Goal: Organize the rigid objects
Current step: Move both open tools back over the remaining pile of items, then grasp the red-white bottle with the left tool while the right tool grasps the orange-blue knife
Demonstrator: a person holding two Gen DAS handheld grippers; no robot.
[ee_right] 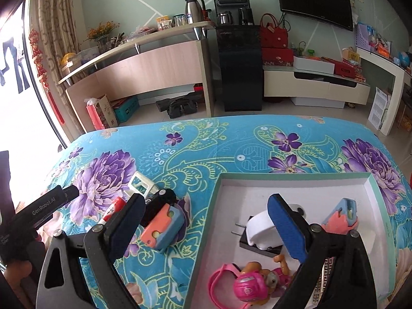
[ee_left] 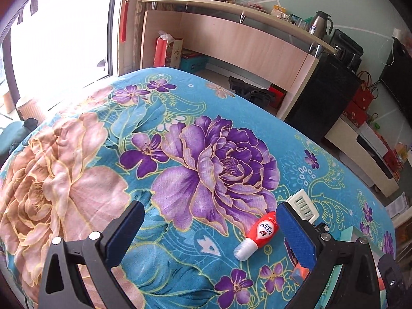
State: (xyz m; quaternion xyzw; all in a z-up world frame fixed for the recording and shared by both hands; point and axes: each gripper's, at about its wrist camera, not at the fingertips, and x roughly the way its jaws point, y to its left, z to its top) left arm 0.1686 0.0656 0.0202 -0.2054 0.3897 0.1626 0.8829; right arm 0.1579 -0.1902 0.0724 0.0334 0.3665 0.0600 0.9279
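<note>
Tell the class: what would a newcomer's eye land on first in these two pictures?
First, the bright blue floral cloth with its huge purple flower fills both views. Next, the white-lined box on its right side, where a pink toy figure and a white plug already lie. A red tube waits on the cloth outside the box, beside the open left gripper.

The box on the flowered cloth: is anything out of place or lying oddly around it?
Yes. Several items lie outside the box, left of it on the cloth: an orange and blue toy, a red tube on its side, and a white slotted piece. Nothing looks spilled or broken.
</note>
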